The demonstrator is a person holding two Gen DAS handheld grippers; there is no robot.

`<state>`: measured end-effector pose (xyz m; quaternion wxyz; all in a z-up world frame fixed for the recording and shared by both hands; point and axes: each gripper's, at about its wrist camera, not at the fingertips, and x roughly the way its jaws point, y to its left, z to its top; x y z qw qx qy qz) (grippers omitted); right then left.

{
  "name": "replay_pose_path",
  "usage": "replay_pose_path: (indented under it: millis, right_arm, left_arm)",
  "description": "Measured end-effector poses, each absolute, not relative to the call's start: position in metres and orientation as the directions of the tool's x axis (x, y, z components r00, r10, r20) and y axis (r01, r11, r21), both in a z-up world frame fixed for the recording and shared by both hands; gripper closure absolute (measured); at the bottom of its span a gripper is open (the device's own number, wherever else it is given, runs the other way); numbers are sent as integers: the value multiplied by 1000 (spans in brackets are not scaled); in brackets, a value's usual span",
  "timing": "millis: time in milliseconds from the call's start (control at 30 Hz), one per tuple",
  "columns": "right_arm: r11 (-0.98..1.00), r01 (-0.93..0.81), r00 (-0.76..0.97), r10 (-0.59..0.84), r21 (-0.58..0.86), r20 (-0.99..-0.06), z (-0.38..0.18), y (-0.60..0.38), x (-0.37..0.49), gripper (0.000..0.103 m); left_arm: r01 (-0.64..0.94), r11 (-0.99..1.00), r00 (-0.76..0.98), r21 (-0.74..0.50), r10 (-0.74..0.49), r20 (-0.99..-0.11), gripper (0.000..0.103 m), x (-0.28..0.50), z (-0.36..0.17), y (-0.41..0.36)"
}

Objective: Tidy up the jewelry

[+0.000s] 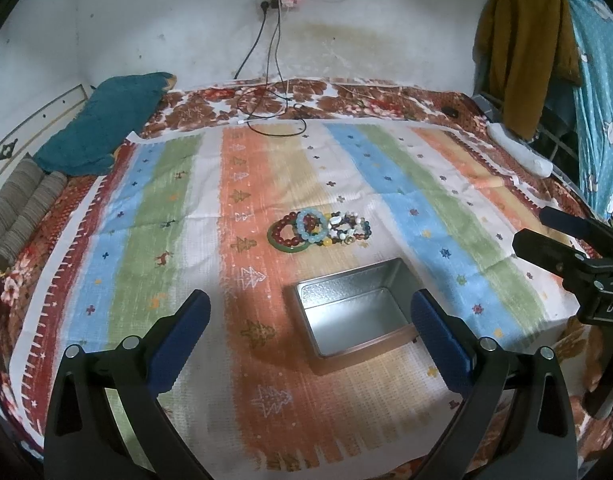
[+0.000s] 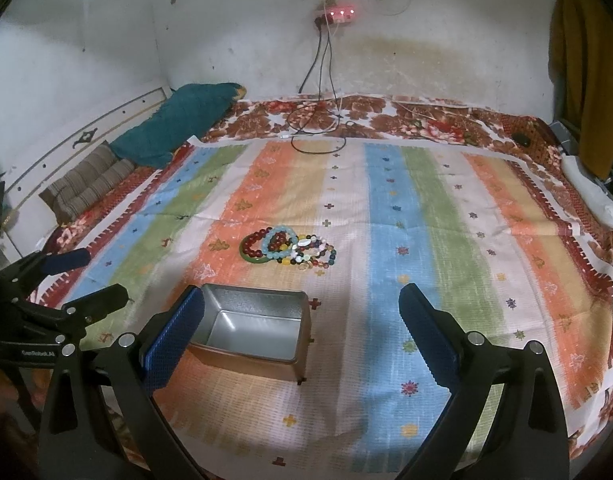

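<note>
Both claws spread wide, empty, above the bed (image 1: pixel 346 168): bracelets (image 1: pixel 320 230) heaped dead ahead beyond the open tin (image 1: pixel 356 312), left claw (image 1: pixel 310 320) slightly nearer, right claw (image 2: pixel 302 320) alongside.

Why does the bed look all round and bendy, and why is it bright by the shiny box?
Left wrist view: the fisheye lens bends the striped cloth outward, corners go black, and light pools before the metal tin. Right wrist view: same curving; bracelets look slightly soft, and the tin gleams inside.
</note>
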<state>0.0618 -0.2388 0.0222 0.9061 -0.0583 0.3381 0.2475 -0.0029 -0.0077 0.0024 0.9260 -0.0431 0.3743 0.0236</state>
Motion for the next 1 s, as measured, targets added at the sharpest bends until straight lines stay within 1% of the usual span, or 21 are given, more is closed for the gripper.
replay_pose_path:
  millis: [300, 800, 1000]
  right_arm:
    - [870, -489, 645, 412, 67, -644, 21, -242, 63, 4]
    - [876, -475, 617, 398, 82, -679, 15, -241, 73, 4]
    - [879, -468, 606, 390, 86, -693, 12, -241, 77, 4]
  left_arm:
    - [-80, 995, 715, -60, 15, -699, 5, -3, 1, -9]
    - [-107, 992, 684, -64, 27, -729, 5, 4, -5, -1]
    - [-101, 992, 682, -78, 12, -731, 5, 5, -5, 2]
